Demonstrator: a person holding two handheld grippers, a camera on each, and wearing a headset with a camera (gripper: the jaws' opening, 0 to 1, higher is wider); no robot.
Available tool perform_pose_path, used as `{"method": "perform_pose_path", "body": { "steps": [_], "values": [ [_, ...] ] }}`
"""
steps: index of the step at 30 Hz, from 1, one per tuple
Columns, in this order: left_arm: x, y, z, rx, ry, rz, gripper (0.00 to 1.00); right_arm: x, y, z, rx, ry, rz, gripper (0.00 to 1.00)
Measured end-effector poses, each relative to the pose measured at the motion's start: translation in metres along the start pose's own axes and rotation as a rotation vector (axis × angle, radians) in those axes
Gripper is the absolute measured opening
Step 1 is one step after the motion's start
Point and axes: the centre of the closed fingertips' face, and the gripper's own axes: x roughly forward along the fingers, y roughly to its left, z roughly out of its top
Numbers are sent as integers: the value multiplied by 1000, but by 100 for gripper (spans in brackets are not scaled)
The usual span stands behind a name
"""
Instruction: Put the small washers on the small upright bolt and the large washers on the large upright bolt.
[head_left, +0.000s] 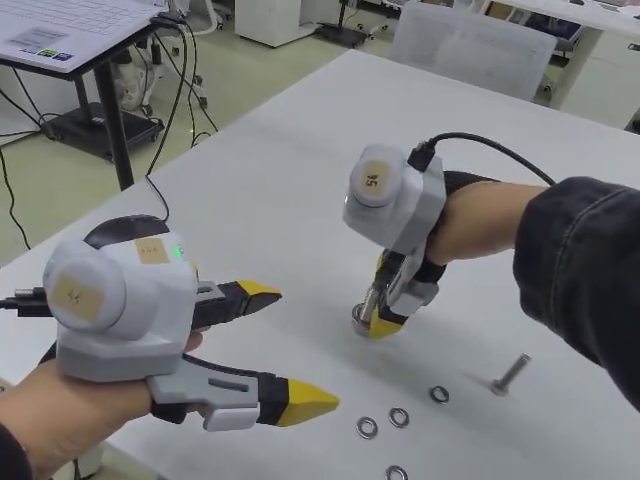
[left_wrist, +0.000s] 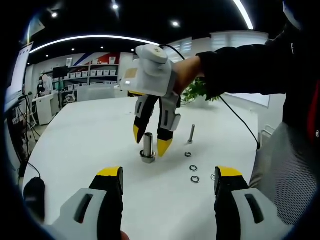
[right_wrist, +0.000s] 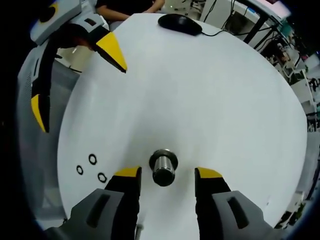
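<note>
- While the large bolt stands upright on the counter, the right tongs straddle it, spread wide with a gap on each side.
- Small bolt stands upright close by. Washers lie loose beside it, none on either bolt.
- Left tongs spread, empty, hovering.
- Looks like pre-threading. Next: lift the right tongs clear, then pinch one washer by its edge.

54 on right hand-held gripper.
</note>
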Motion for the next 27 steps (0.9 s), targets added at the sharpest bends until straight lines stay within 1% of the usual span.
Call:
{"method": "perform_pose_path", "body": {
  "steps": [12, 22, 27],
  "values": [
    [3, -3, 5, 15, -4, -15, 74, -9, -2, -13, 32, -5, -24, 45],
    [5, -6, 10, 32, -9, -28, 74, -18, 4, -28, 66, -5, -34, 45],
    [6, -9, 10, 36, -7, -34, 74, -21, 6, -34, 77, -6, -42, 45]
  ]
}}
